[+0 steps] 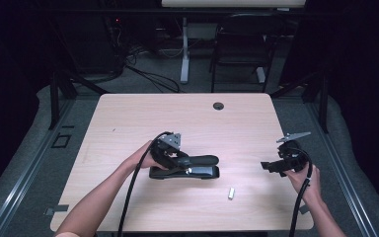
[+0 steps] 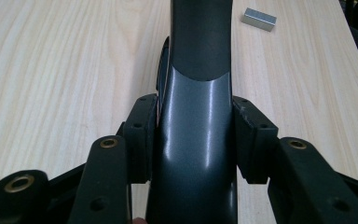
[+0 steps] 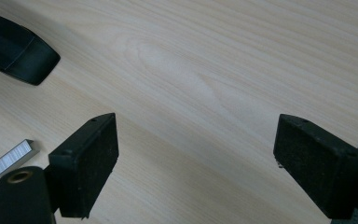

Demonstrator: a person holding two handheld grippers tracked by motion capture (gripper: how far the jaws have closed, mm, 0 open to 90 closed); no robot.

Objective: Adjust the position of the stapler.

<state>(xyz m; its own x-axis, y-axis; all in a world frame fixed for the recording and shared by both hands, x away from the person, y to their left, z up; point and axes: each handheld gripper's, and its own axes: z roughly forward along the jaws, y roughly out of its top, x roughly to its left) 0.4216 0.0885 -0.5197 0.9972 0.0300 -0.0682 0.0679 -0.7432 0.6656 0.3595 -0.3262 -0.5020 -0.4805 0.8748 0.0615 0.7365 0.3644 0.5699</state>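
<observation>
The left hand-held gripper (image 2: 193, 140) clamps the top arm of the dark grey stapler (image 1: 190, 166) mid-desk (image 1: 128, 118). The right hand-held gripper (image 3: 196, 163) gapes empty. The silver staple strip (image 1: 231, 193) lies unloaded beside it.

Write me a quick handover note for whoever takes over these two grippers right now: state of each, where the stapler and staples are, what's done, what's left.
Left gripper: shut on the black stapler's top arm, mid-table.
Right gripper: open, holding nothing, above bare table near the right edge.
Strip of staples: lying loose on the table, in front of the stapler's tip, between the two grippers.
Done: stapler gripped and steadied.
Left, probably: pick up the strip with the right gripper and load it into the stapler. I can't tell whether the stapler is open yet.
</observation>
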